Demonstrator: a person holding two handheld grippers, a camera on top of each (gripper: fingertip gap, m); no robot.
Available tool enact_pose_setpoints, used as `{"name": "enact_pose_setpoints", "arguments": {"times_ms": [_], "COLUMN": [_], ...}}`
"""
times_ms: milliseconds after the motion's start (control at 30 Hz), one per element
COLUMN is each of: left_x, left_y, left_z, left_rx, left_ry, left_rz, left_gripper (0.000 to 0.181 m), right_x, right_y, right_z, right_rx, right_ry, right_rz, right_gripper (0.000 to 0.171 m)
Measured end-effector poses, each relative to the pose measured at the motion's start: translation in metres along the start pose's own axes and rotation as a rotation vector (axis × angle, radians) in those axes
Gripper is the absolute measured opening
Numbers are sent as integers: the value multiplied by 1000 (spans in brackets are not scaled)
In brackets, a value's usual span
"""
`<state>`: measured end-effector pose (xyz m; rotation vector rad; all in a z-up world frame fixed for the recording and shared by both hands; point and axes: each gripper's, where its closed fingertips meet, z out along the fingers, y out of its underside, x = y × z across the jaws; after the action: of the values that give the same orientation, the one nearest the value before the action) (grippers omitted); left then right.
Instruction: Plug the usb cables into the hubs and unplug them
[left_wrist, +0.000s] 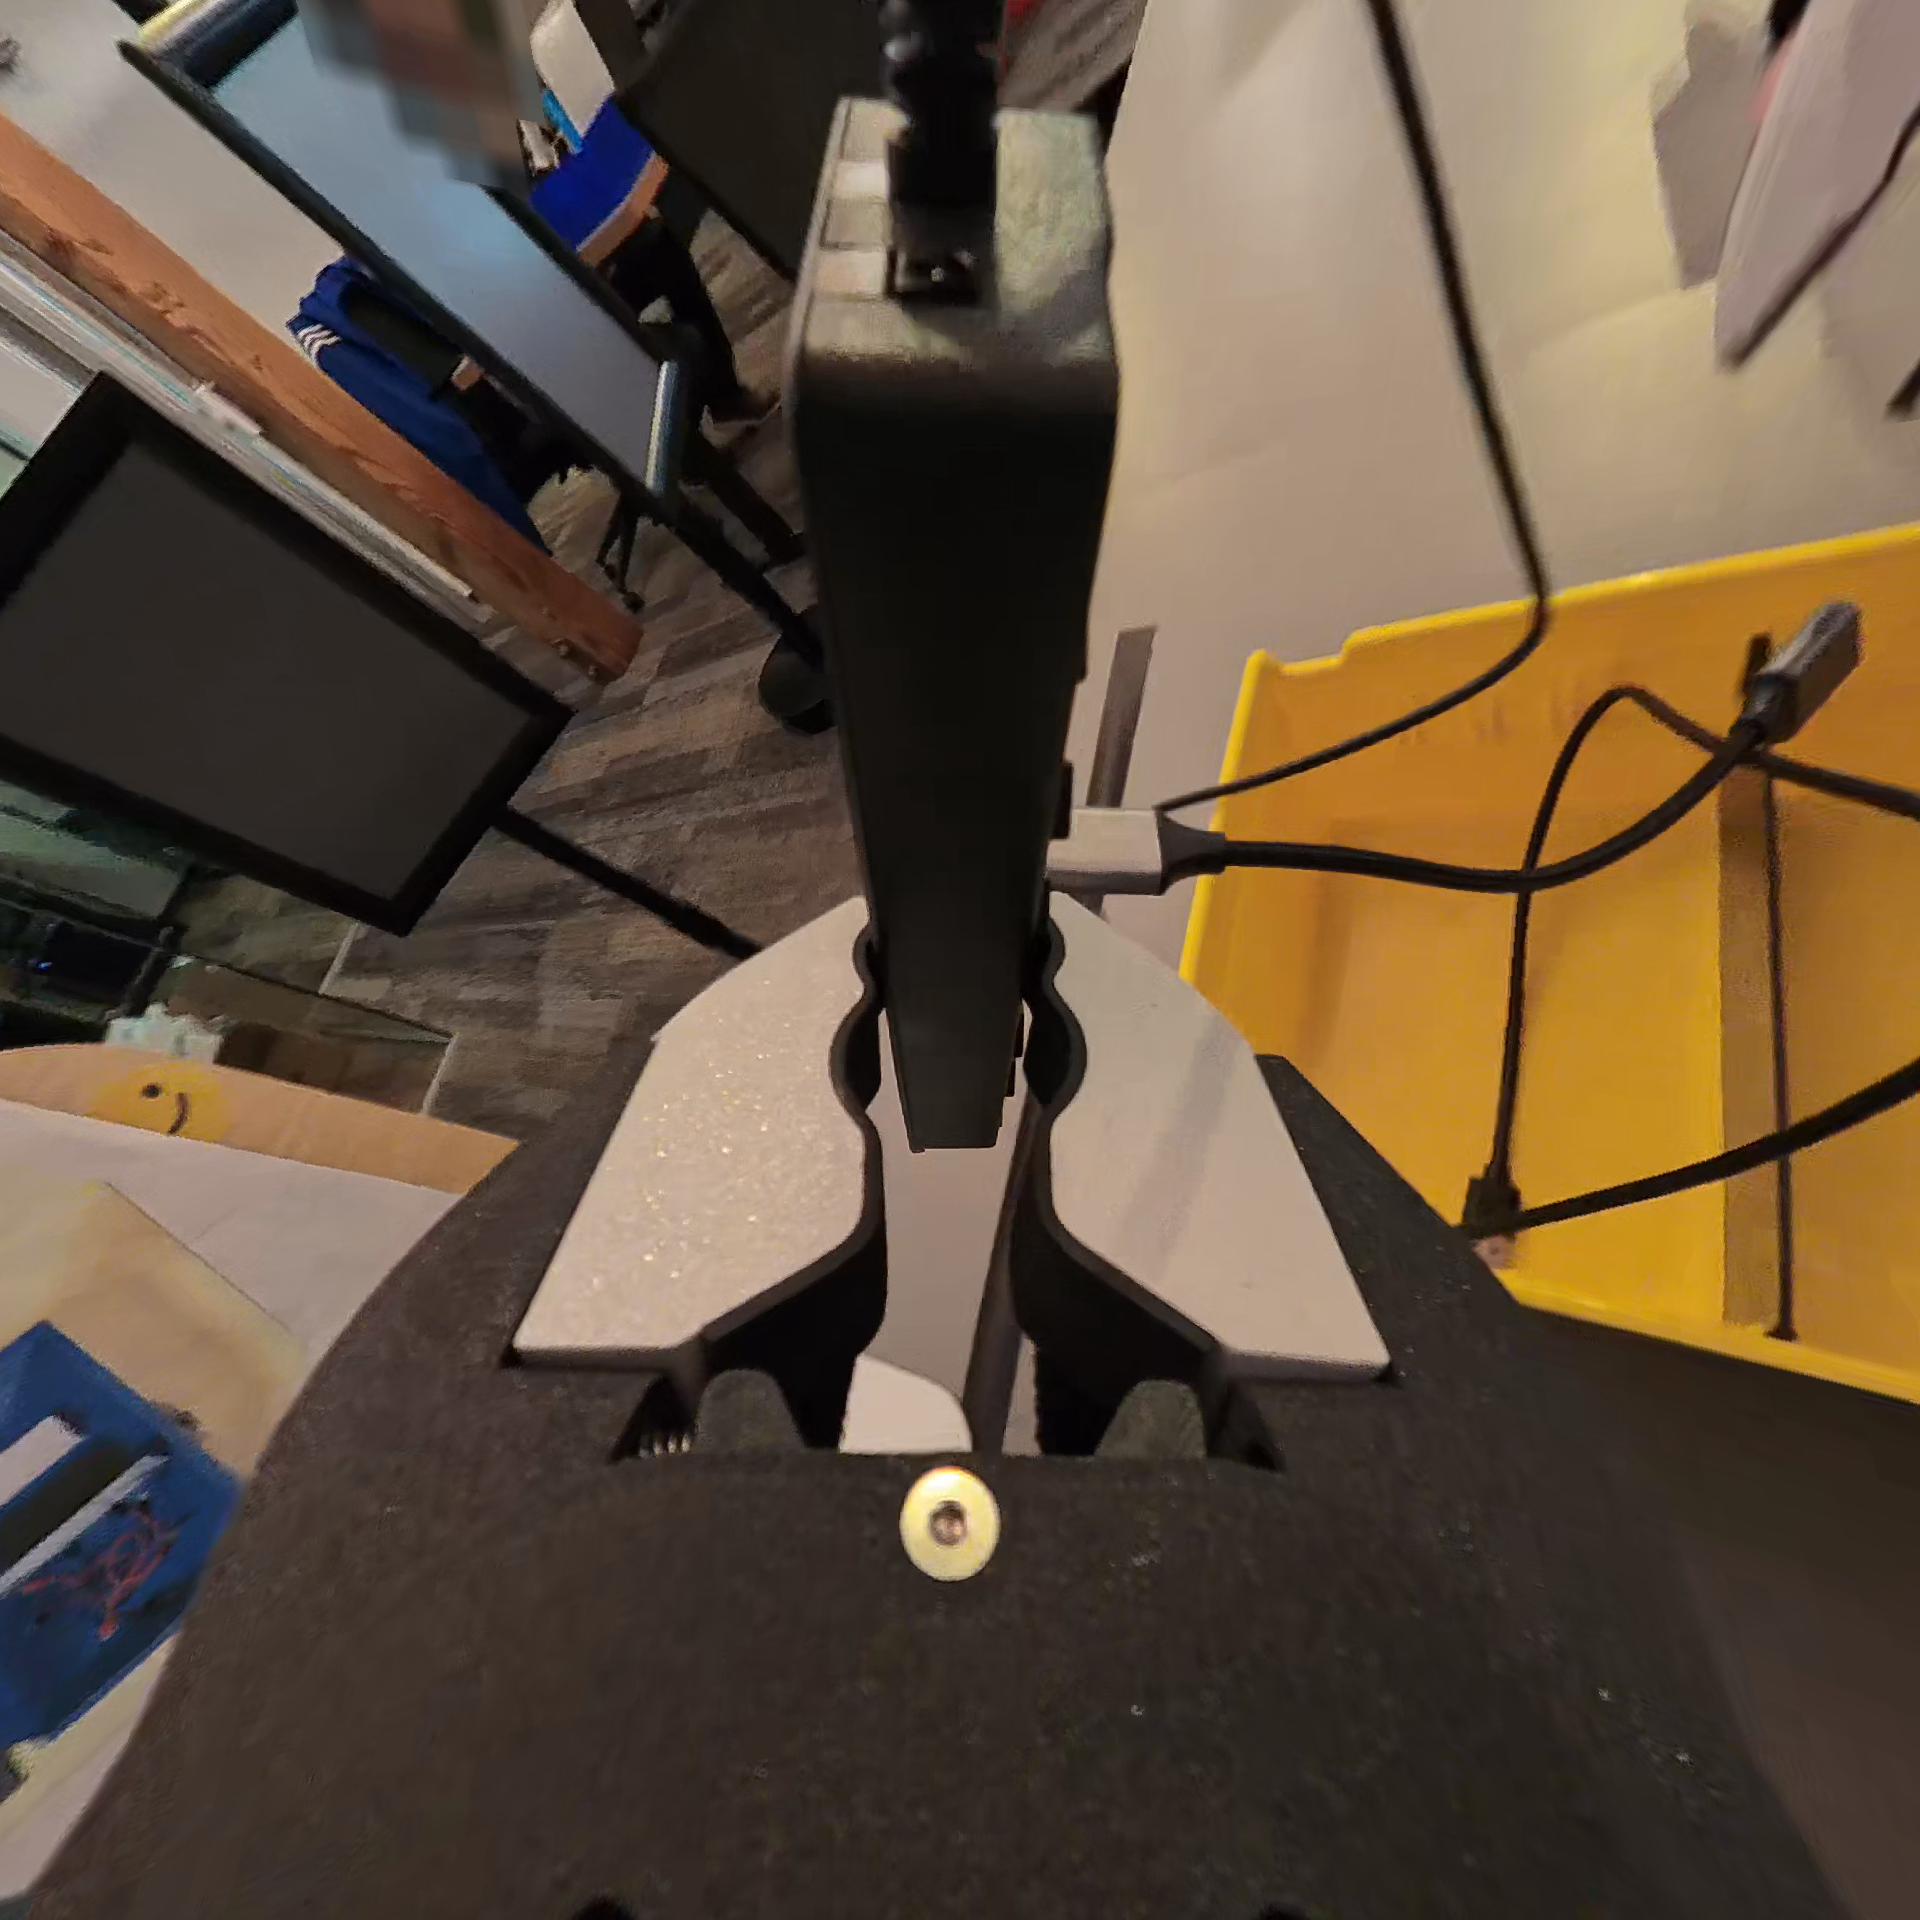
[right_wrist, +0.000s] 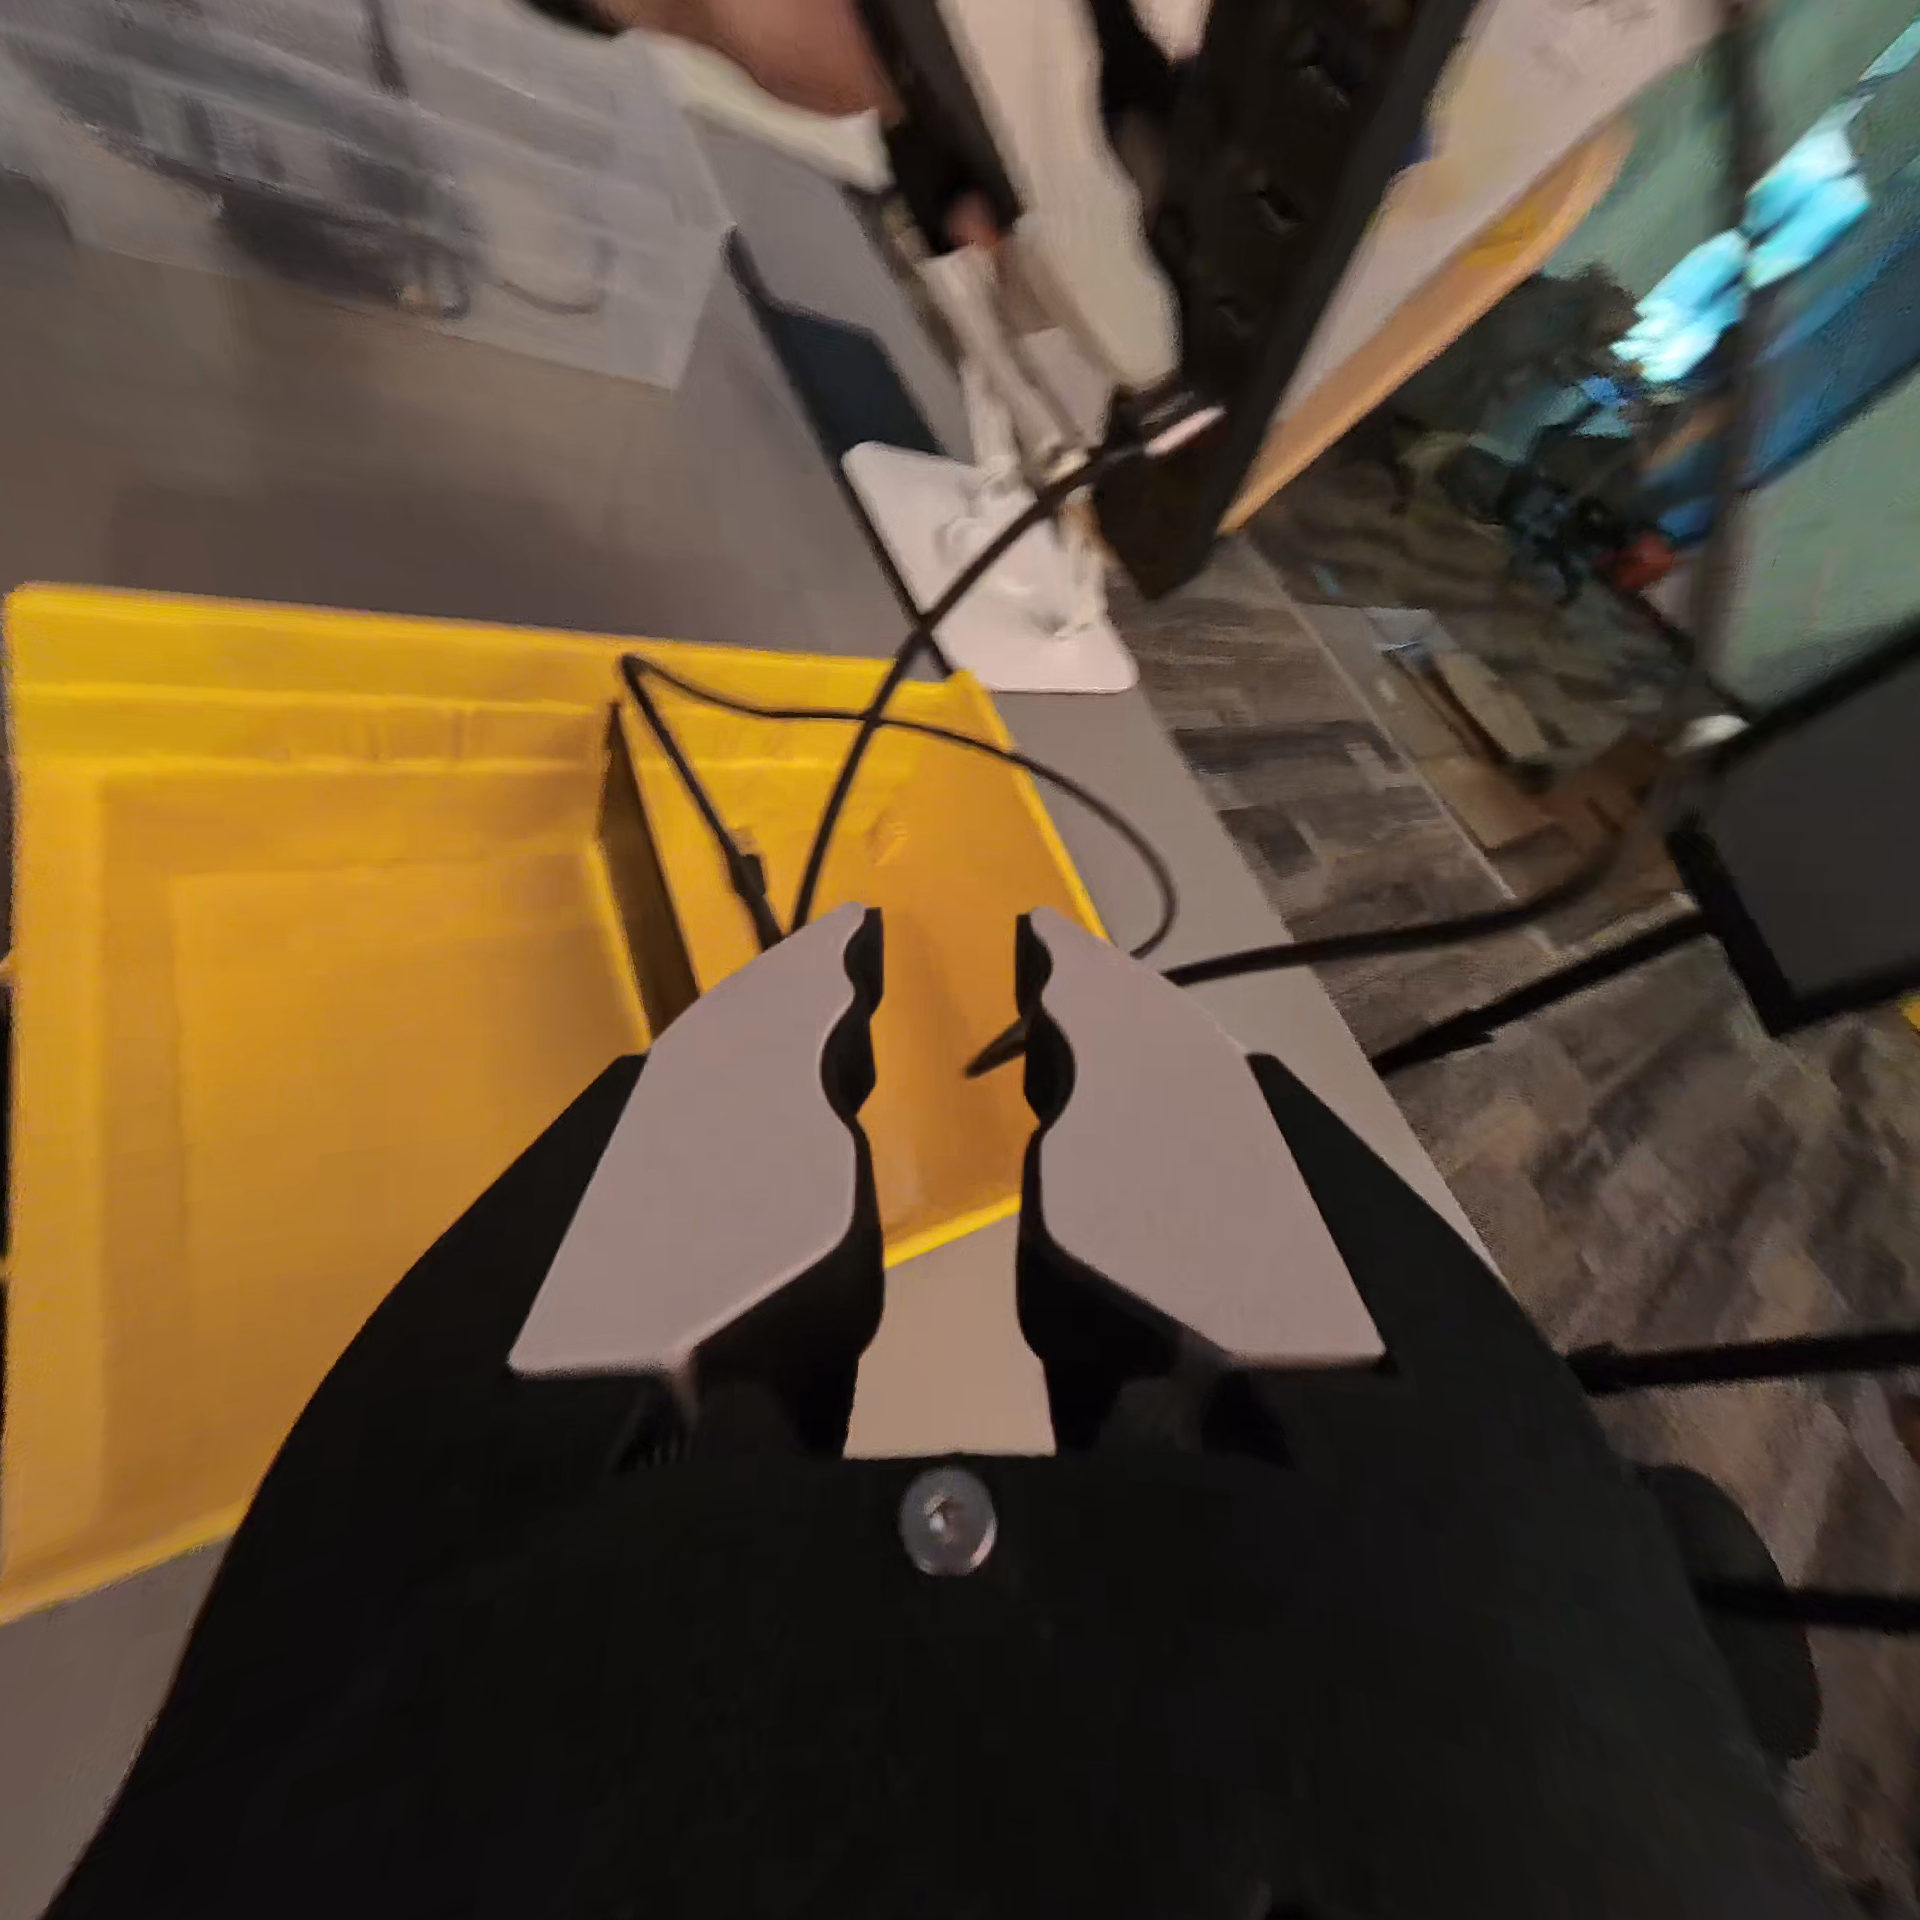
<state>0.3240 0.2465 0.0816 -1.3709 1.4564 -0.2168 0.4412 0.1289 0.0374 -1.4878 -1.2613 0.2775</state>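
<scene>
Two grey, wavy-edged fingers of the left tool (left_wrist: 951, 997) pinch a slim matte-black hub (left_wrist: 951, 582), lifted off the counter (left_wrist: 1299, 364) and pointing away. One silver-shelled plug (left_wrist: 1107, 852) sits in its right side, thin black cable (left_wrist: 1538, 873) drooping into the yellow plastic bin (left_wrist: 1621, 1039). Right tool (right_wrist: 948, 997) hangs over the bin, parted and empty. Pretty blurry there; the hub's far end runs out of frame.

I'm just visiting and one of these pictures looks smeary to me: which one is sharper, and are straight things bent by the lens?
Left wrist view: mostly sharp on the black hub clamped in the jaws and the grey plug at its side; the edges blur, and the monitor and tables bow from the wide lens. Right wrist view: motion-smeared throughout, the yellow bin soft, the background streaked.
</scene>
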Motion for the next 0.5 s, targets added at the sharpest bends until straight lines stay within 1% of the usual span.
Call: {"name": "enact_pose_setpoints", "arguments": {"times_ms": [33, 67, 133, 167, 200, 300, 367, 400, 433, 500], "left_x": [0, 0, -1, -2, -3, -5, -2, 0, 1, 3], "left_y": [3, 5, 8, 9, 10, 11, 11, 11, 11, 13], "left_z": [-1, -2, -5, -6, -8, -11, -12, -12, -12, -12], "left_rx": [-28, -49, -72, -82, -87, -96, -99, -105, -114, -142], "left_ry": [-17, -30, -59, -64, -67, -65, -53, -43, -38, -26], "left_rz": [18, 30, 25, 9, -8, -20, -29, -35, -44, -62], "left_gripper": [23, 23, 23, 23, 23, 23, 23, 23, 23, 23], "right_x": [6, 7, -13, -26, -35, -47, -39, -36, -39, -48], "right_y": [-4, -10, -25, -30, -30, -10, 16, 24, 31, 39], "right_z": [-3, -6, -10, -9, -5, 19, 33, 38, 45, 54], "right_rx": [52, 114, 230, 260, 258, 98, -96, -156, -195, -241], "right_ry": [45, 52, -56, -112, -120, -31, 67, 91, 68, -12], "right_rz": [42, 91, 167, 182, 171, 35, -75, -116, -137, -147], "right_gripper": [30, 34, 34, 36, 41, 44, 40, 37, 33, 13]}}
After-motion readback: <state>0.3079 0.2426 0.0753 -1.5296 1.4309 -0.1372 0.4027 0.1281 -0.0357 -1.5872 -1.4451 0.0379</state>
